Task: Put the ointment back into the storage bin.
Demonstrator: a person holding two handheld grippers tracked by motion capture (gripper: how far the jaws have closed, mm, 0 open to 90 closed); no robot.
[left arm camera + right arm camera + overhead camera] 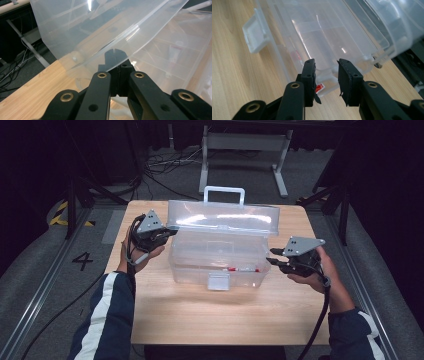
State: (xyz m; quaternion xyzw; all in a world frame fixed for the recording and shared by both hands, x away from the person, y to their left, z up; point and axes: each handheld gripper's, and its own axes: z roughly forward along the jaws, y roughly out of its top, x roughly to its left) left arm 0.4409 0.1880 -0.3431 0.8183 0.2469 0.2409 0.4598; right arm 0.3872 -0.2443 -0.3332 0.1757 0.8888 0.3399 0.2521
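Observation:
A clear plastic toolbox (200, 265) stands on the wooden table with its lid (222, 217) raised upright and the handle (224, 195) at the top. My left gripper (172, 231) is at the lid's left end; in the left gripper view its jaws (115, 51) are shut on the lid's edge (100, 27). My right gripper (271, 256) sits at the box's right end, open. In the right gripper view the jaws (326, 68) stand apart on either side of the box's end rim (324, 72), not pressing it. A small red and white item (242, 269) lies inside the box.
The box's white latch (219, 281) hangs at its front; it also shows in the right gripper view (254, 37). Bare tabletop (210, 315) stretches in front of the box. Cables and a metal stand (245, 142) lie on the floor beyond the table's far edge.

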